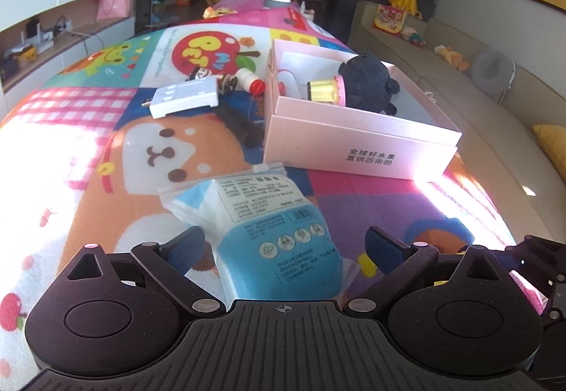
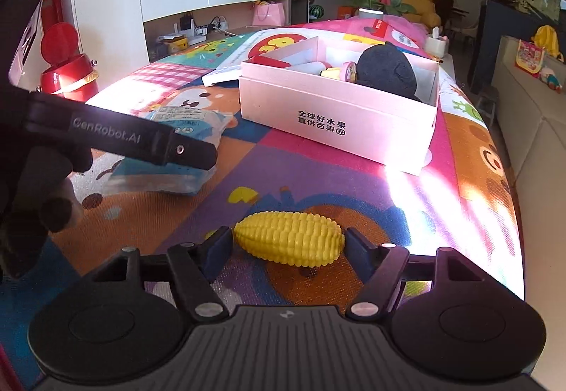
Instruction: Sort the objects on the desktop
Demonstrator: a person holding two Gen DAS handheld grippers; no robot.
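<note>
The left gripper (image 1: 283,242) jaws are spread around the soft, crinkly packet (image 1: 269,224); pinch mid-body. The right gripper (image 2: 288,244) jaws flank the stiff, light corn (image 2: 290,242), box (image 2: 336,115) at 12 o'clock.

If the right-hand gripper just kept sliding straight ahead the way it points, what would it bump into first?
The yellow toy corn: it lies crosswise right between the open fingers of the right gripper, so it would meet the gripper almost at once. Beyond it is bare play mat, then probably the pink box.

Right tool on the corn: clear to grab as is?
Probably yes. The right tool is open with the yellow toy corn lying between its fingers on the mat; nothing blocks the gap.
</note>
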